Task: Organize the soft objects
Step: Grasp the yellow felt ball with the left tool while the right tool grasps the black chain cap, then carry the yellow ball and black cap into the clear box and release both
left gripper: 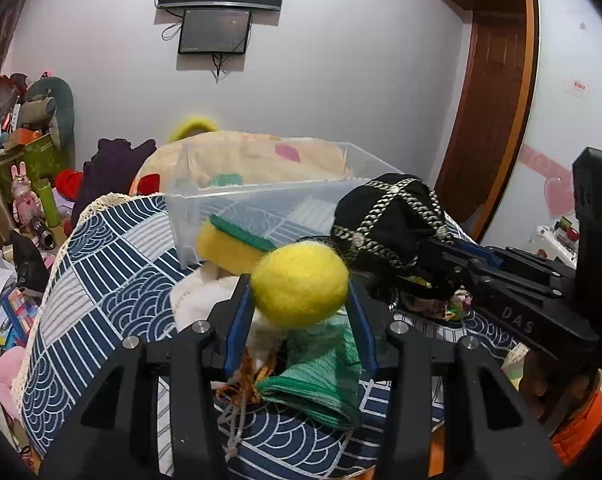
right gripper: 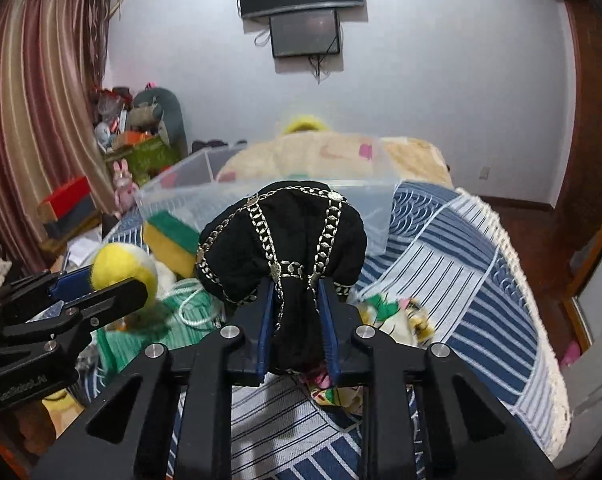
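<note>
My left gripper point(left gripper: 299, 286) is shut on a yellow felt ball point(left gripper: 301, 284), held just above a green mesh cloth point(left gripper: 321, 376). The same ball point(right gripper: 119, 266) shows at the left of the right wrist view. My right gripper point(right gripper: 295, 286) is shut on a black cloth bundle with silver chain trim point(right gripper: 285, 236); that bundle point(left gripper: 389, 224) hangs to the right of the ball. Behind both stands a clear plastic bin point(left gripper: 261, 196), its rim point(right gripper: 261, 184) just beyond the bundle. A yellow and green sponge point(left gripper: 229, 246) lies in front of the bin.
A blue and white patterned cover point(left gripper: 113, 264) spreads over the bed. A small floral cloth point(right gripper: 405, 316) lies under the right gripper. Clutter and boxes point(left gripper: 25, 152) crowd the left. A cream blanket point(left gripper: 261, 156) lies behind the bin. A wooden door point(left gripper: 493, 92) is at the right.
</note>
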Action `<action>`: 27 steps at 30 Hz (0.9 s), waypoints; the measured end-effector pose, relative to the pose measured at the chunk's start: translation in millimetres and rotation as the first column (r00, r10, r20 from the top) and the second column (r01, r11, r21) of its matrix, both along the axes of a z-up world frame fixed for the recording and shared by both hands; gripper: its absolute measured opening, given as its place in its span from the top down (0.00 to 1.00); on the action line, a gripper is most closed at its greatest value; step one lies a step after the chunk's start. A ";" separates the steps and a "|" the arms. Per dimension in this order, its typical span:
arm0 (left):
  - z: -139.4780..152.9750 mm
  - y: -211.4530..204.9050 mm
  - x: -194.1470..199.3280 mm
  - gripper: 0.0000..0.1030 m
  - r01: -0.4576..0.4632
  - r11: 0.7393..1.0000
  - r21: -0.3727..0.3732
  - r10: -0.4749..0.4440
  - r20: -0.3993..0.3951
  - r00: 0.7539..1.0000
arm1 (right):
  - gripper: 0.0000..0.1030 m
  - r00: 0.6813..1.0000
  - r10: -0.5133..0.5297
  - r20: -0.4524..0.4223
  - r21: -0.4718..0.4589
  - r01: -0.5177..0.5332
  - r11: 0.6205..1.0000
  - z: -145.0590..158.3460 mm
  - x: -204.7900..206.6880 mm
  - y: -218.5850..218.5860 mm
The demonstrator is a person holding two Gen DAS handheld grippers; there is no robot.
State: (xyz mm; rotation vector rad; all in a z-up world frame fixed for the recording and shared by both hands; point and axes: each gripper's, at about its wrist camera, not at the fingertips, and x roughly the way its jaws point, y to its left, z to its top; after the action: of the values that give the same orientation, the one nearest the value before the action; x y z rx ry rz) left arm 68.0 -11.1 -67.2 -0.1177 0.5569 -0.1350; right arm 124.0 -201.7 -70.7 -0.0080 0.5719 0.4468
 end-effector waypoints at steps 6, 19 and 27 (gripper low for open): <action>10.8 12.2 1.9 0.56 -0.038 0.999 0.001 0.038 0.008 0.999 | 0.82 0.999 -0.012 0.038 0.024 0.011 1.000 13.8 -2.4 -3.3; 45.8 38.0 32.0 0.56 -0.060 0.998 0.019 0.059 0.062 0.996 | 0.82 0.992 -0.026 0.125 0.036 0.021 0.999 48.6 9.6 -3.0; 53.3 47.3 66.2 0.56 -0.059 0.998 0.029 0.059 0.014 0.998 | 0.82 0.978 -0.016 0.208 0.025 0.011 1.000 68.5 24.6 11.7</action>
State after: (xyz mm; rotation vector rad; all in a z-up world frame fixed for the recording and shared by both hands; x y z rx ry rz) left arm 134.2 36.2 -13.9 -0.1043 0.5412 -0.0698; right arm 148.7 -190.0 -2.2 -0.0282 0.3607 0.4330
